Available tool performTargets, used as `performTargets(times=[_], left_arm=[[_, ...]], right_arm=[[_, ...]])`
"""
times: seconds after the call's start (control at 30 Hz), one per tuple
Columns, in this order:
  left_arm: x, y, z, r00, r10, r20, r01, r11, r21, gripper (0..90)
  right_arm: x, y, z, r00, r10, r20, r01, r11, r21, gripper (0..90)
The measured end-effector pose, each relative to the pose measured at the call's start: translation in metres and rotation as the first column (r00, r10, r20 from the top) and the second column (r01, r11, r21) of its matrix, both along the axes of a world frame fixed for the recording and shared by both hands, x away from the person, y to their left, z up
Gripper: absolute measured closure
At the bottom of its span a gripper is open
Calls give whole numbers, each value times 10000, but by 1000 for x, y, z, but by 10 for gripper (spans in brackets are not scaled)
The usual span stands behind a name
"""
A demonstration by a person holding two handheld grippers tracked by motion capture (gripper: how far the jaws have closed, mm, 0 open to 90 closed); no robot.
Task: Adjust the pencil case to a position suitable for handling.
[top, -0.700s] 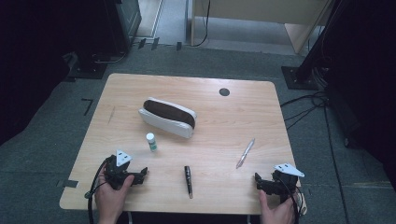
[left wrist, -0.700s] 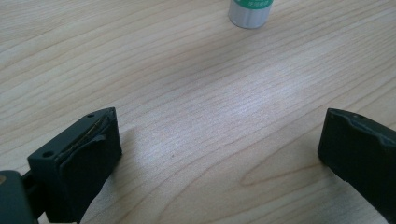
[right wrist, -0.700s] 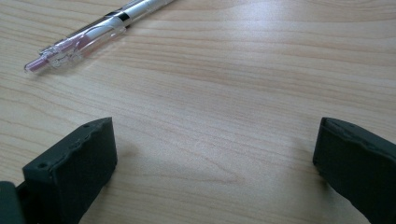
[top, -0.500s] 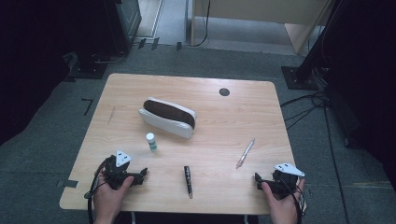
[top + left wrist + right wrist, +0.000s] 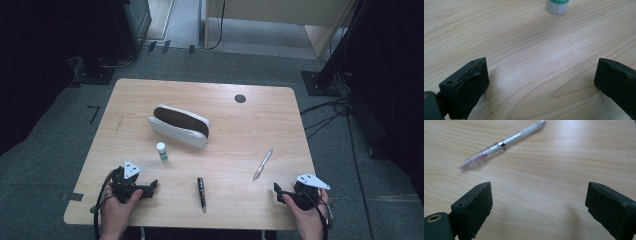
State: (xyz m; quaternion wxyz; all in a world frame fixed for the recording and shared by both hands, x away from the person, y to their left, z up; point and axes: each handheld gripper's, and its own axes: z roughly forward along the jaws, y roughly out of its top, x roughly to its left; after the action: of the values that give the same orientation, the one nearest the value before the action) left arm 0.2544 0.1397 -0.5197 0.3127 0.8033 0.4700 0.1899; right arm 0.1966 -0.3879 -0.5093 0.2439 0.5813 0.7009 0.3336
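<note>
A: We see the wooden table from above, with the left gripper at its near left corner and the right gripper at its near right corner, each held in a hand.

B: And the jaws? In the left gripper view we find them spread wide, with only bare wood between them.

A: The same in the right gripper view: wide apart, gripping nothing.

B: What lies on the table?

A: We count a white pouch with a dark opening, left of the middle and lying at a slant. Just in front of it stands a small white bottle with a green band.

B: Its base shows at the top of the left gripper view, well ahead of the jaws.

A: A black pen lies near the front edge, between the two grippers. A pale pen lies ahead of the right gripper; it looks partly clear, though it's blurred.

B: And a dark round spot near the far edge.
</note>
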Motion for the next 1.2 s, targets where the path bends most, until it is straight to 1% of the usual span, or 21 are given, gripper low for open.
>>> performTargets(times=[0.1,0.2,0.33,0.43,0.53,0.6,0.73,0.8,0.87,0.93,0.97,1.07,1.13,1.2], left_arm=[[-1,0,0,10000,16,12,-16,10000,-15,0],[-1,0,0,10000,18,11,-18,10000,-13,0],[-1,1,0,10000,76,1,-76,10000,0,0],[-2,3,0,9998,222,8,-222,9998,-5,0],[-3,4,0,9997,242,4,-242,9997,21,0],[-3,5,0,9996,281,6,-281,9996,-25,0],[-4,6,0,9996,289,-2,-289,9996,15,0],[-5,7,0,9995,303,0,-303,9995,2,0],[-5,7,0,9995,302,-4,-302,9995,6,0],[-6,8,0,9995,310,1,-310,9995,3,0],[-7,9,0,9995,311,0,-311,9995,29,0],[-7,10,0,9995,304,-3,-304,9995,35,0],[-7,10,0,9996,299,-5,-299,9995,34,0],[-7,10,0,9996,294,-3,-294,9996,33,0]], right_arm=[[1,5,11,9996,251,144,-248,9995,-170,70],[3,12,24,9976,604,353,-598,9980,-189,70],[7,22,40,9908,1176,672,-1164,9930,-212,71],[12,30,50,9868,1419,784,-1417,9899,-84,86],[18,38,57,9824,1657,866,-1648,9862,-175,87],[23,42,61,9786,1840,923,-1833,9829,-160,87],[30,50,70,9727,2078,1033,-2080,9781,-90,91],[34,54,74,9691,2205,1105,-2210,9752,-82,124],[37,58,77,9635,2389,1209,-2398,9708,-72,130],[39,60,78,9625,2429,1209,-2442,9697,-38,131],[43,65,81,9577,2587,1264,-2606,9654,-15,131],[48,73,84,9497,2851,1295,-2878,9577,22,137],[52,79,86,9422,3080,1319,-3114,9503,56,151],[56,85,87,9295,3404,1417,-3438,9391,-8,174]])
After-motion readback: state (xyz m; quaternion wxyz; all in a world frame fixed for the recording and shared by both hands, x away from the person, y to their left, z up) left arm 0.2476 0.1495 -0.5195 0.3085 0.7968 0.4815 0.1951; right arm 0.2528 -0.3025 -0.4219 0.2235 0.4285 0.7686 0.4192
